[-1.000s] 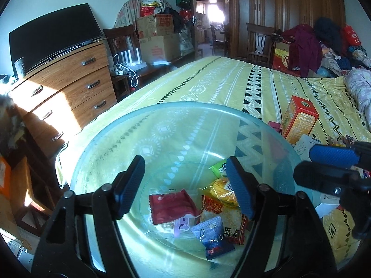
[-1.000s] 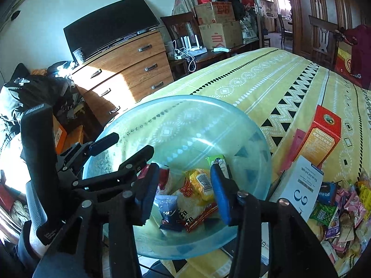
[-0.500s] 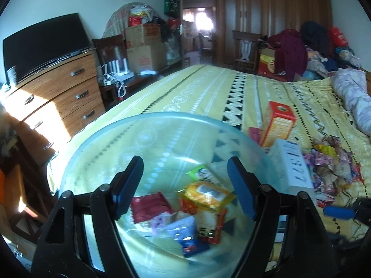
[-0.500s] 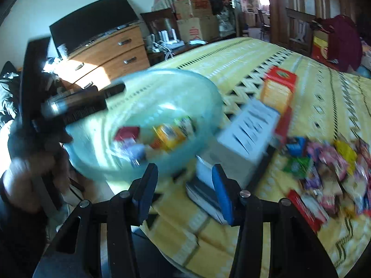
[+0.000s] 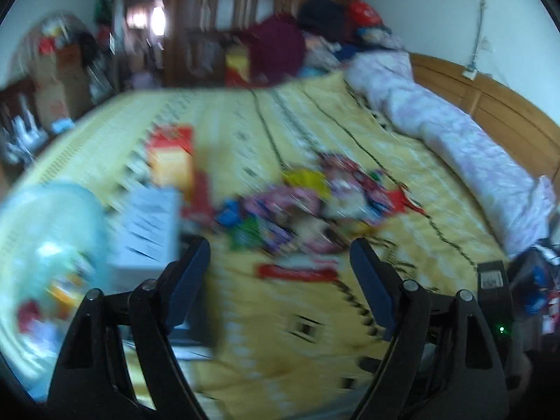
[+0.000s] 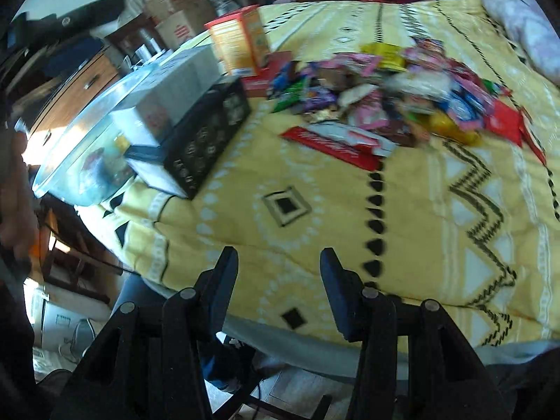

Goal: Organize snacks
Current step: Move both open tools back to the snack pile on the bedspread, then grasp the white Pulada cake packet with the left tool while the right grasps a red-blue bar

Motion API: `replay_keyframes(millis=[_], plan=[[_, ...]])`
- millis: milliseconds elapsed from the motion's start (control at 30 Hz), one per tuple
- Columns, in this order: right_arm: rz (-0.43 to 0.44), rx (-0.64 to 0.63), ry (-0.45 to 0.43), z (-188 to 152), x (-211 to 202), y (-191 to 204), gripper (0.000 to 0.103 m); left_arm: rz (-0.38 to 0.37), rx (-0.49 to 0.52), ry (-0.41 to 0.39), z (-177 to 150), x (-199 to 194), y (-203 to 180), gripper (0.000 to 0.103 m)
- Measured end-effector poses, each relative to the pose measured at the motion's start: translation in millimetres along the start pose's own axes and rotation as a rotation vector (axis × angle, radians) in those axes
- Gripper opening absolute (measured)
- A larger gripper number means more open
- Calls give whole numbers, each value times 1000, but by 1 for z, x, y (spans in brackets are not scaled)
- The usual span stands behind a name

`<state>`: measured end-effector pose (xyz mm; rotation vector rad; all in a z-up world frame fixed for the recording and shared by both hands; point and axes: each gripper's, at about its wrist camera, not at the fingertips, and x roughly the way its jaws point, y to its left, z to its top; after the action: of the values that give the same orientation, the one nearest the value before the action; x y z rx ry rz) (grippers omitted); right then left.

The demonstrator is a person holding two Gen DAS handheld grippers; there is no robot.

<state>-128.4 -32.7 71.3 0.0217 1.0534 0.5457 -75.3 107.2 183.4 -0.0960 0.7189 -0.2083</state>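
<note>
The left gripper (image 5: 280,269) has just been opening its jaws, now wide apart with nothing between them; the right gripper (image 6: 278,276) stands part-open and empty too, above bare bedspread (image 6: 350,210) near the bed's edge. Both point toward the pile of snacks (image 6: 385,87) lying loose beyond them, with a flat red pack (image 6: 332,143) nearest. The bowl (image 6: 91,147), already holding a few packets, sits off to the left behind 2 boxes (image 6: 196,112). This looks like the reach for another snack; next, 1 gripper must drop onto a single packet and close.
</note>
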Motion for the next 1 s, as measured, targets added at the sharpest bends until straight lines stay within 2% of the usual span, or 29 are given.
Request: replay_keyframes(millis=[33, 100, 167, 267, 433, 533, 633, 667, 767, 833, 867, 933, 1000], plan=[[-9, 2, -9, 0, -2, -8, 52, 9, -11, 50, -5, 15, -4, 81], [-23, -6, -27, 7, -1, -18, 52, 20, -7, 79, -12, 27, -10, 79], [-56, -48, -57, 20, 2, -32, 52, 47, 14, 69, -15, 29, -14, 79], [-62, -107, -51, 46, 23, -53, 52, 85, 19, 54, -14, 23, -10, 79], [-43, -242, 23, 99, 82, -70, 52, 114, 7, 68, -13, 28, -10, 79], [-27, -293, 72, 118, 118, -67, 52, 113, 12, 85, -15, 33, -14, 80], [-48, -301, 90, 113, 137, -60, 52, 100, 19, 102, -18, 37, -18, 80], [-40, -287, 85, 109, 134, -58, 49, 98, 18, 106, -19, 38, -19, 80], [30, -211, 116, 85, 118, -52, 32, 81, 2, 122, -22, 43, -20, 80], [184, -60, 148, 64, 102, -61, 28, 67, -16, 137, -25, 48, -20, 80], [225, -6, 150, 56, 93, -69, 26, 61, -23, 143, -27, 50, -20, 80], [260, 77, 127, 42, 74, -83, 26, 50, -35, 162, -31, 57, -21, 80], [219, 105, 97, 32, 57, -93, 26, 42, -40, 183, -35, 63, -22, 80]])
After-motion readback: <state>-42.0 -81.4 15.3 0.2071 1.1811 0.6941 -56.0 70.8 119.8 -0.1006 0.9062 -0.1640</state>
